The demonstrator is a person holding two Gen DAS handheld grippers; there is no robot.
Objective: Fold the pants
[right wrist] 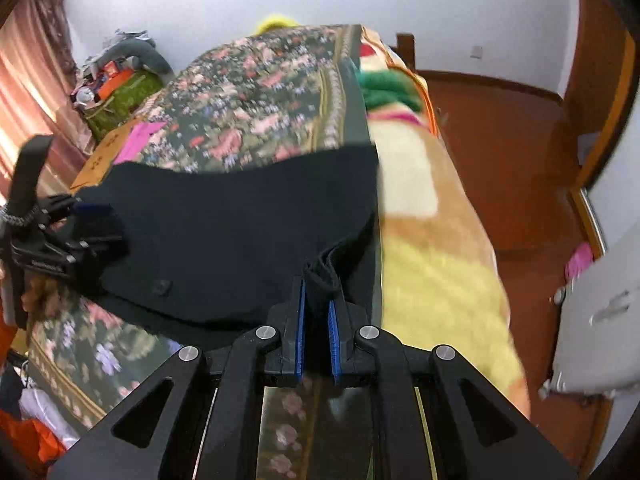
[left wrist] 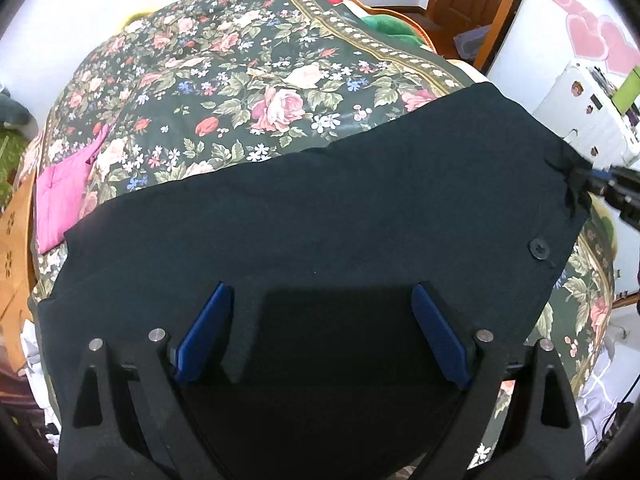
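**Two grippers, one dark pair of pants**

Both tools are working over the pants (left wrist: 320,208), which are lying spread across the floral quilt (left wrist: 224,80) on the bed, filling the lower half of the left wrist view; the left gripper (left wrist: 322,332) is hovering with its blue pads (left wrist: 208,328) spread wide and nothing between them; the right gripper (right wrist: 317,320) is pinching a thick folded edge of the pants, seemingly the waistband, its jaws drawn narrow around it.

We are judging the cloth as soft, limp and light, likely to sag and drag on the quilt rather than hold any shape; the thick banded edge and the corners are looking like the surest places to take hold, since a single flat layer may slip from the pads; the button (left wrist: 538,249) at about 3 o'clock is marking the waist end.

We are finding much hard to read: the right wrist view is blurring with motion; the near part of the pants is disappearing behind the left tool at 6 o'clock; whether the legs are already doubled over, we cannot tell; the black fabric is swallowing its own creases and seams.
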